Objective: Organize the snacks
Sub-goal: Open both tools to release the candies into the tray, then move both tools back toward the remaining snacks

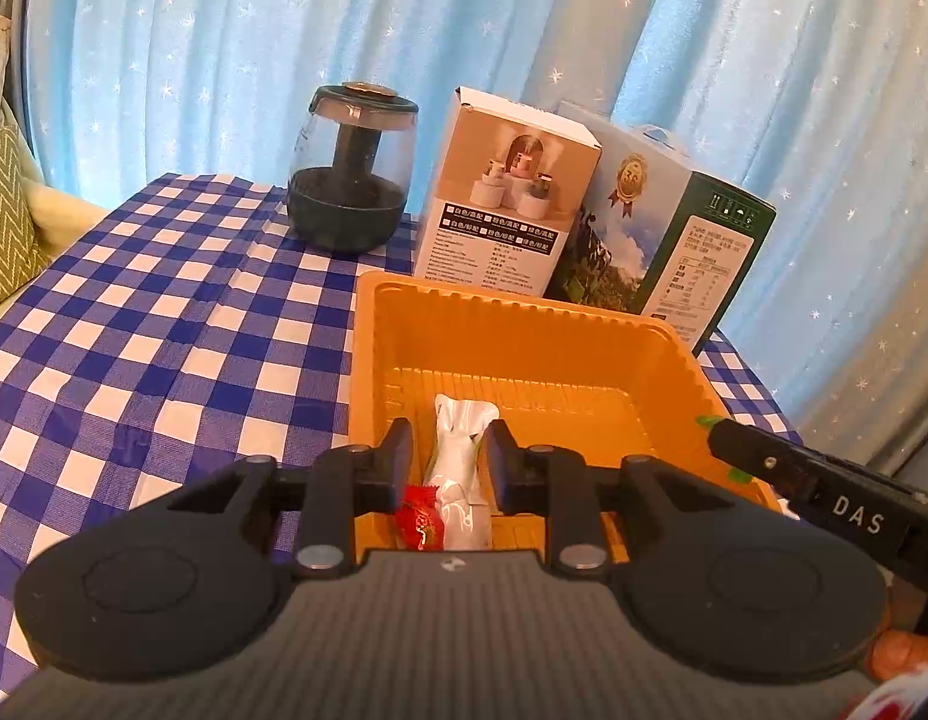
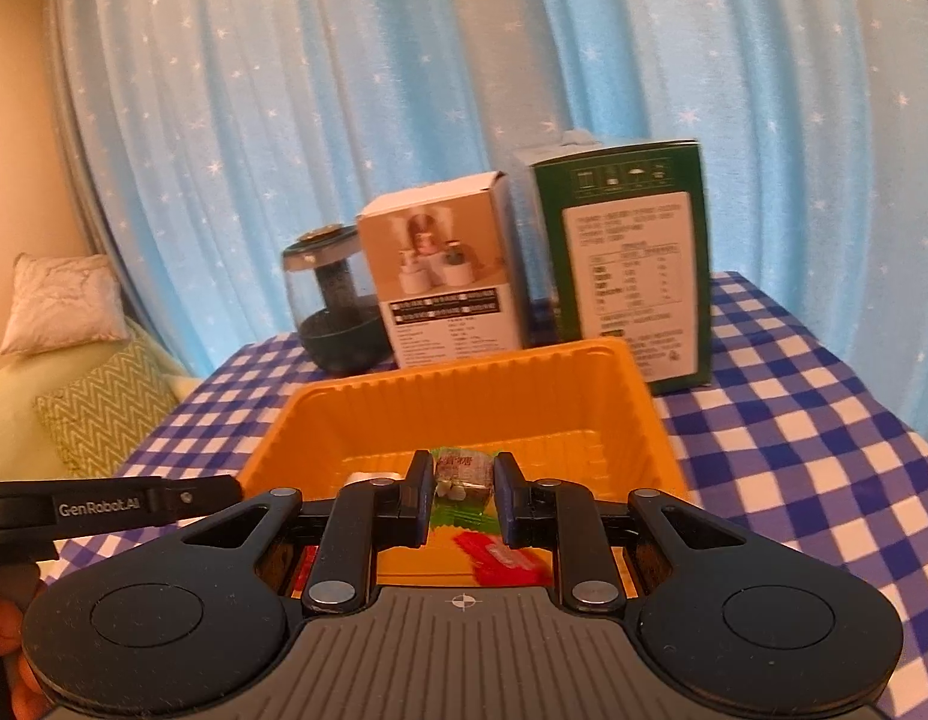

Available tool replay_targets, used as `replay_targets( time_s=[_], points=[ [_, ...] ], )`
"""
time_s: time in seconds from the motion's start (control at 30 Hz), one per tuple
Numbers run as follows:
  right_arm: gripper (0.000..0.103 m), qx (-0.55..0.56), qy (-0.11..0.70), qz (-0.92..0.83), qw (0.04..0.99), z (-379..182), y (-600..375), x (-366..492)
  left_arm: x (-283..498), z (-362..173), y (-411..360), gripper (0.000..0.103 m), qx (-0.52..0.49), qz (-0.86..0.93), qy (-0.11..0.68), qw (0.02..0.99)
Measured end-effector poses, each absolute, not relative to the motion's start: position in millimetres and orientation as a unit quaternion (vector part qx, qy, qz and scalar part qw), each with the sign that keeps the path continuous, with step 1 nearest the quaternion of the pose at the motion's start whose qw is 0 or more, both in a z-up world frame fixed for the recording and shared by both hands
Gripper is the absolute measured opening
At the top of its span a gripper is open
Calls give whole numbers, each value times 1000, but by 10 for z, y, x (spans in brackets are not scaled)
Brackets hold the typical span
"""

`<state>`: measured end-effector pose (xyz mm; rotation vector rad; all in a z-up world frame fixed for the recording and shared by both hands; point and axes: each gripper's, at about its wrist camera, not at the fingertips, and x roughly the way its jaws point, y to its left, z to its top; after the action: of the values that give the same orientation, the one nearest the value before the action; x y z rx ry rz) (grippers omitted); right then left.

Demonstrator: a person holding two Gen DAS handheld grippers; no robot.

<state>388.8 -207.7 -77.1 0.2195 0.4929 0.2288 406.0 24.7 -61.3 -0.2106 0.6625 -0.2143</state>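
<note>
The left hand-held gripper (image 1: 449,461) hangs over the near part of the orange tray (image 1: 674,348), its jaws parted a little wider than the white packet (image 1: 458,480) that lies between them on the tray floor; the pads do not appear to press it. A red-wrapped sweet (image 1: 421,521) lies just beside the packet at its near end.

The right hand-held gripper (image 2: 464,495) is over the same tray (image 2: 464,396), and a green-wrapped candy (image 2: 461,474) sits between its narrowly parted jaws; whether the pads actually clamp it cannot be told. A red packet (image 2: 500,555) lies on the tray floor under that gripper.

The tray rests on a blue-and-white checked tabletop (image 1: 152,330). Close behind its far wall stand a white carton (image 1: 503,192) and a green carton (image 1: 674,228), side by side, with a dark glass-domed device (image 1: 347,180) to their left. A starred blue curtain (image 1: 464,18) hangs behind, and cushions (image 2: 98,414) lie off to the left
</note>
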Motion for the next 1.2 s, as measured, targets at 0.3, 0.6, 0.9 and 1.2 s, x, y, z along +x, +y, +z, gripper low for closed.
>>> replay_targets(
  time_s=[0.3,0.6,0.9,1.2],
  points=[
    [47,147,237,129,951,-822,-2107,3972,4060,-649,336,41,-94,-87,325,937],
    [48,159,231,99,955,-773,-2279,3918,3985,-653,247,45,-65,-95,325,939],
    [48,132,223,84,962,-713,-2365,3651,3713,-597,145,46,-39,-109,314,942],
    [49,122,230,59,964,-618,-2625,3136,3190,-633,137,47,-33,-116,323,939]
  ],
)
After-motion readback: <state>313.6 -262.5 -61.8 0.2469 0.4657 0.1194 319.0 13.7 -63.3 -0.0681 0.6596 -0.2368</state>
